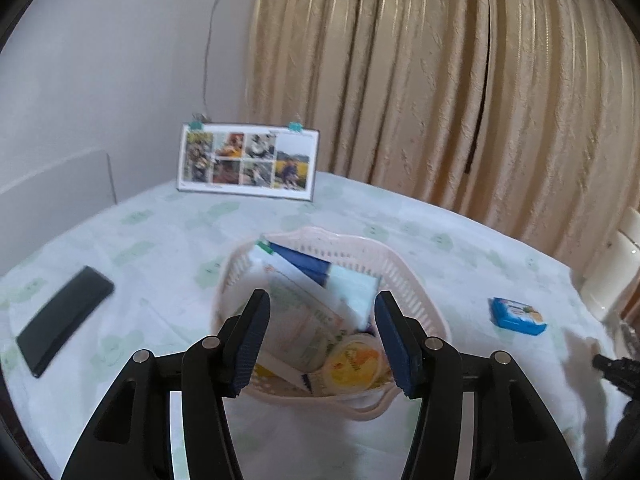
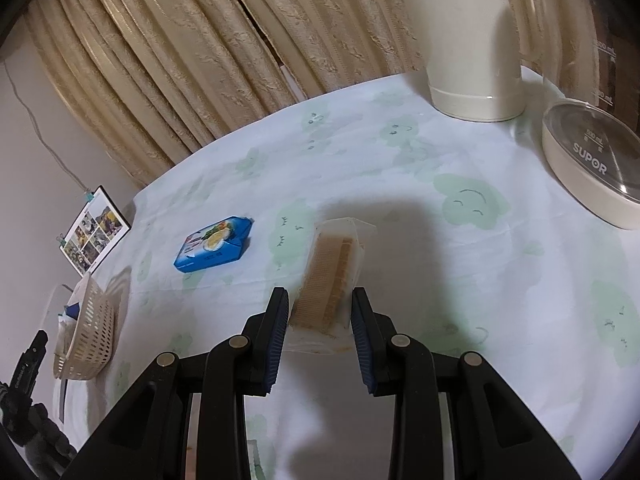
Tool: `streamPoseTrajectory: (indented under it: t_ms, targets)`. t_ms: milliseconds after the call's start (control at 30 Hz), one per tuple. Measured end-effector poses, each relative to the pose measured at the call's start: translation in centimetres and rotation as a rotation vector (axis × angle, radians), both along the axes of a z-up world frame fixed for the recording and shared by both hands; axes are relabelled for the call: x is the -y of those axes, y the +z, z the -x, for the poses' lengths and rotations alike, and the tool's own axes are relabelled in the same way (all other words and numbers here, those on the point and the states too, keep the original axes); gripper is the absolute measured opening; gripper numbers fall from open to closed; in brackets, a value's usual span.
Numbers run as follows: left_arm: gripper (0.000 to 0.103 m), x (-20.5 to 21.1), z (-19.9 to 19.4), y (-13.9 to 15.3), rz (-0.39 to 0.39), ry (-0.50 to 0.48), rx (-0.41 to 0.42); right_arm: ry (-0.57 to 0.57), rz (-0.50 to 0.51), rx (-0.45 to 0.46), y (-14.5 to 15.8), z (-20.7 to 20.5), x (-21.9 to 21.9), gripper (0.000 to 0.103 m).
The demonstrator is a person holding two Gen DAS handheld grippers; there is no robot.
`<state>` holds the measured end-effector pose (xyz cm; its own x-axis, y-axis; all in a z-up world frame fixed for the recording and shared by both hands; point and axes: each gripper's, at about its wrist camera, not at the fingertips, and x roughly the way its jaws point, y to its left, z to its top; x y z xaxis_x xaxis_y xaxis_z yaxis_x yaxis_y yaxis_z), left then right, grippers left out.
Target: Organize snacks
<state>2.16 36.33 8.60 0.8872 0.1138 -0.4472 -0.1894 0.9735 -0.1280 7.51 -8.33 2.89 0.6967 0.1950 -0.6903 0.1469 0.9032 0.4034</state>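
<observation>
A pale pink slotted basket (image 1: 416, 280) sits mid-table, filled with several snack packs and a round yellow-lidded tub (image 1: 354, 364). My left gripper (image 1: 322, 296) hangs open just above its near side, holding nothing. A blue snack box (image 1: 517, 316) lies on the cloth to the right of the basket, also in the right wrist view as blue snack box (image 2: 214, 244). A clear-wrapped wafer pack (image 2: 332, 264) lies flat on the cloth. My right gripper (image 2: 320, 294) is open, its fingers on either side of the pack's near end. The basket (image 2: 90, 332) shows at far left.
A black flat device (image 1: 64, 324) lies left of the basket. A photo frame (image 1: 248, 162) stands at the table's back by the curtain. A cream kettle (image 2: 468, 40) and a glass SUPOR jug (image 2: 592, 168) stand at the right. The cloth (image 2: 400, 160) between them is bare.
</observation>
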Motion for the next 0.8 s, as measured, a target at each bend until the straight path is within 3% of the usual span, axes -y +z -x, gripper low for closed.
streamPoseTrajectory:
  t_ms: [133,500,800]
  targets:
    - [0.056,0.4,1.0,-0.5,-0.042,0.03,0.033,0.017,0.003,0.013,0.2,0.2,-0.5,0.029]
    - [0.057,0.8,2.8,-2.1,-0.052,0.074,0.08,0.071,-0.004,0.044,0.7,1.1,-2.8,0.029]
    - [0.062,1.3,4.0,-2.2,-0.044,0.036,0.119,0.203,-0.019,0.079,2.4,1.5,-8.5,0.03]
